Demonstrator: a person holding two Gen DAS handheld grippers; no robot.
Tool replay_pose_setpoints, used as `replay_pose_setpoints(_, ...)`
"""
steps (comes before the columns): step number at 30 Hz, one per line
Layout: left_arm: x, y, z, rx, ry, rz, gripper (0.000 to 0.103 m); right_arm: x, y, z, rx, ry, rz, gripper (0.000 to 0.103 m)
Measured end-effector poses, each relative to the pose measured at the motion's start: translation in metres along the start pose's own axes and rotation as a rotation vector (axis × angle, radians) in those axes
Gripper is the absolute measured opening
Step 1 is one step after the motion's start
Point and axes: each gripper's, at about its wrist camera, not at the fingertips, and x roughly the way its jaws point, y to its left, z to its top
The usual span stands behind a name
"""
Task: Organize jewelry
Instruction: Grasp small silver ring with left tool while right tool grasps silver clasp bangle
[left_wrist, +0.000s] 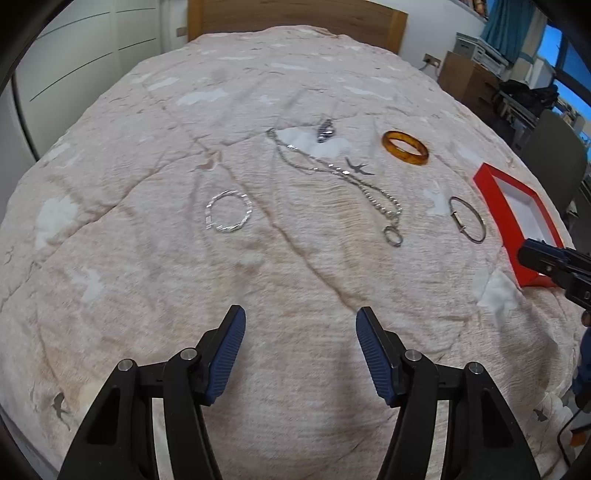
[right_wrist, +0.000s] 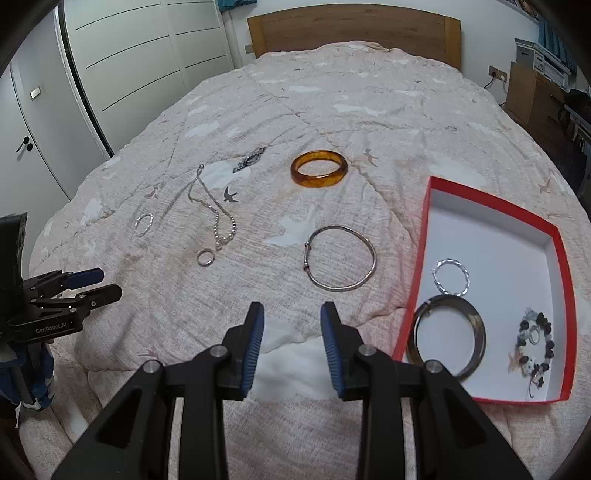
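Observation:
Jewelry lies on a pink bedspread. An amber bangle (right_wrist: 318, 168) (left_wrist: 405, 147), a thin silver bangle (right_wrist: 340, 258) (left_wrist: 467, 219), a pearl necklace with a ring (right_wrist: 216, 218) (left_wrist: 343, 173), a twisted silver bracelet (left_wrist: 228, 216) (right_wrist: 143, 223) and a small dark piece (right_wrist: 250, 160) (left_wrist: 325, 130) lie loose. The red box (right_wrist: 561, 258) (left_wrist: 496, 214) holds a dark bangle (right_wrist: 447, 336), a silver hoop (right_wrist: 451, 277) and a beaded bracelet (right_wrist: 533, 343). My left gripper (left_wrist: 300, 325) is open and empty above bare bedspread; it also shows in the right wrist view (right_wrist: 98, 284). My right gripper (right_wrist: 291, 314) is open and empty, left of the box.
A wooden headboard (right_wrist: 354, 33) stands at the far end. White wardrobe doors (right_wrist: 122, 55) are on the left. Cardboard boxes (right_wrist: 532, 96) and clutter stand beyond the bed's right side. The right gripper's tip (left_wrist: 546, 258) overlaps the box edge in the left wrist view.

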Motion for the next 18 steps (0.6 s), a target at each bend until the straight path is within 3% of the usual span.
replay_pose_setpoints(10, 0.032, -0.046, 0.047, 0.097, -0.001, -0.164, 0.047, 0.038, -0.009, 0.020, -0.011, 0.037, 0.005, 0.031)
replay_pose_setpoints(18, 0.084, -0.065, 0.058, 0.166, 0.088, -0.197, 0.035, 0.063, -0.012, 0.025, -0.035, 0.075, 0.020, 0.031)
